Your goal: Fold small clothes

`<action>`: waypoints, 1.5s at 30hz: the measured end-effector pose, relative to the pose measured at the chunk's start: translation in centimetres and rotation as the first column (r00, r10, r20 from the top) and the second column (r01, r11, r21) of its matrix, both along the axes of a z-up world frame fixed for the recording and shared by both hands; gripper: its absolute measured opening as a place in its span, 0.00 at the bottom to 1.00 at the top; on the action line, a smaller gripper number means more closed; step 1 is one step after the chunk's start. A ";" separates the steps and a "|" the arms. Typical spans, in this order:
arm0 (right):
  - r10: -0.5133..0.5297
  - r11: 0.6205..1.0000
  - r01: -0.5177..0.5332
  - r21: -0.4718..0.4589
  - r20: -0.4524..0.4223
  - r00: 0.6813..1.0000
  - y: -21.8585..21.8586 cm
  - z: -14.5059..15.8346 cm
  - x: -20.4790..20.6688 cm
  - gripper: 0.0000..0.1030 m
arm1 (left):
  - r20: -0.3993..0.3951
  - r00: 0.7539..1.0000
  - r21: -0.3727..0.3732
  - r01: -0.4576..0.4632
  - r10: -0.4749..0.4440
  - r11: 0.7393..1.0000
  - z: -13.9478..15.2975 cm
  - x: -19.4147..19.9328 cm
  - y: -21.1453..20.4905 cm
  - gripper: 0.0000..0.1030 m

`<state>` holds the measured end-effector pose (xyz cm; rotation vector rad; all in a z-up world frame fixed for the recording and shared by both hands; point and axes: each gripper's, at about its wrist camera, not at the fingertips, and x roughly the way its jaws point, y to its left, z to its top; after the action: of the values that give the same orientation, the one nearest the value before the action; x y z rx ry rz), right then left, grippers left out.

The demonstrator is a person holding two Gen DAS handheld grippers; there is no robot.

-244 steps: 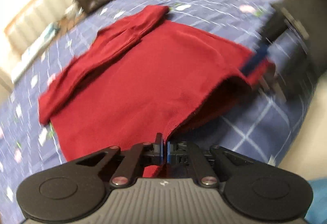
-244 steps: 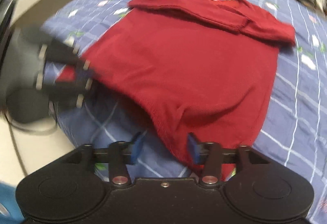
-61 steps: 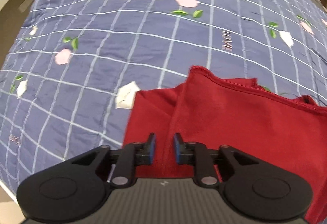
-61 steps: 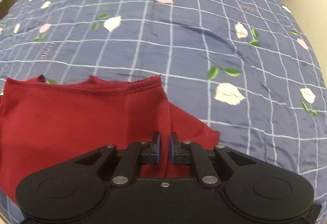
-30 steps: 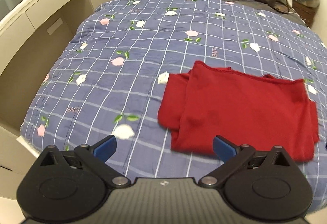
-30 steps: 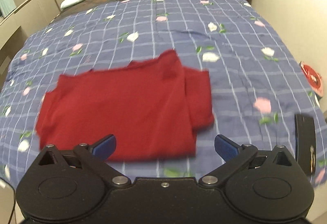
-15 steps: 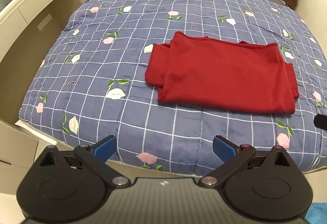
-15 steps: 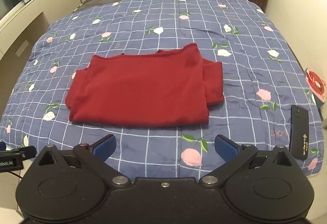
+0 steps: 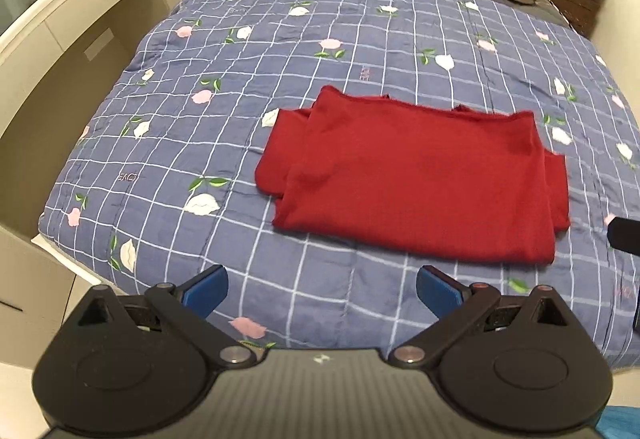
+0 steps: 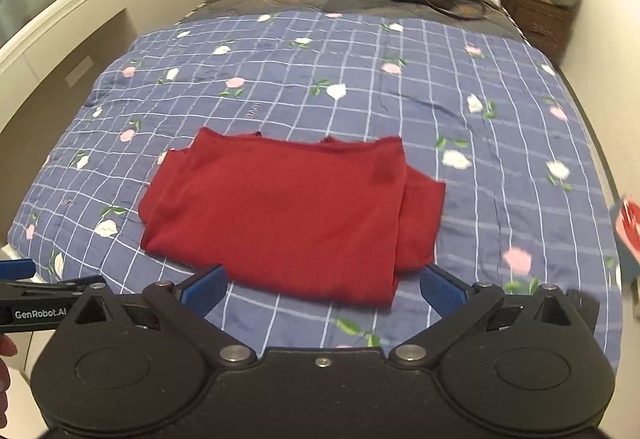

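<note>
Both the left gripper (image 9: 322,289) and right gripper (image 10: 322,289) hang wide and empty above the quilt's (image 9: 180,143) near edge, the folded red sweater (image 9: 416,179) lying mid-quilt, where a careless regrasp could undo its layers.

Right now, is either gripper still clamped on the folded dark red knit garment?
No. The folded dark red knit garment lies free on the quilt, and both the left gripper and right gripper are open.
</note>
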<state>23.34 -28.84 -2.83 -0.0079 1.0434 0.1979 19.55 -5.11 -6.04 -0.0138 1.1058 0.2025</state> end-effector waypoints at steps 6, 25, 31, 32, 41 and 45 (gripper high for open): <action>0.061 0.998 -0.061 0.010 -0.007 0.998 -1.4 -0.3 2.5 0.99 | 0.000 0.998 0.007 -0.064 0.064 0.998 0.3 0.9 -1.9 0.99; 0.176 0.982 -0.184 -0.045 -0.142 0.974 0.9 -5.5 4.9 0.99 | -0.103 0.982 0.029 -0.155 0.157 0.988 -1.6 2.7 -0.7 0.99; 0.208 0.965 -0.232 -0.119 -0.182 0.961 4.7 -8.5 6.9 0.99 | -0.142 0.982 0.001 -0.128 0.127 0.992 -3.8 5.8 2.3 0.99; 0.211 0.961 -0.239 -0.136 -0.193 0.958 5.6 -9.0 7.4 0.99 | -0.151 0.981 -0.003 -0.124 0.122 0.992 -4.1 6.3 2.8 0.99; 0.214 0.938 -0.270 -0.219 -0.248 0.945 12.9 -14.0 12.2 0.99 | -0.252 0.967 -0.042 -0.057 0.044 0.998 -9.1 11.0 8.6 0.99; 0.178 0.929 -0.244 -0.279 -0.241 0.954 14.7 -16.5 13.2 0.99 | -0.279 0.960 -0.054 -0.019 0.004 0.998 -11.3 12.7 10.8 0.99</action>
<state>36.58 -14.18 -19.36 -0.3909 1.2797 0.2354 32.21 5.74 -17.35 -0.0428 1.3936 0.1873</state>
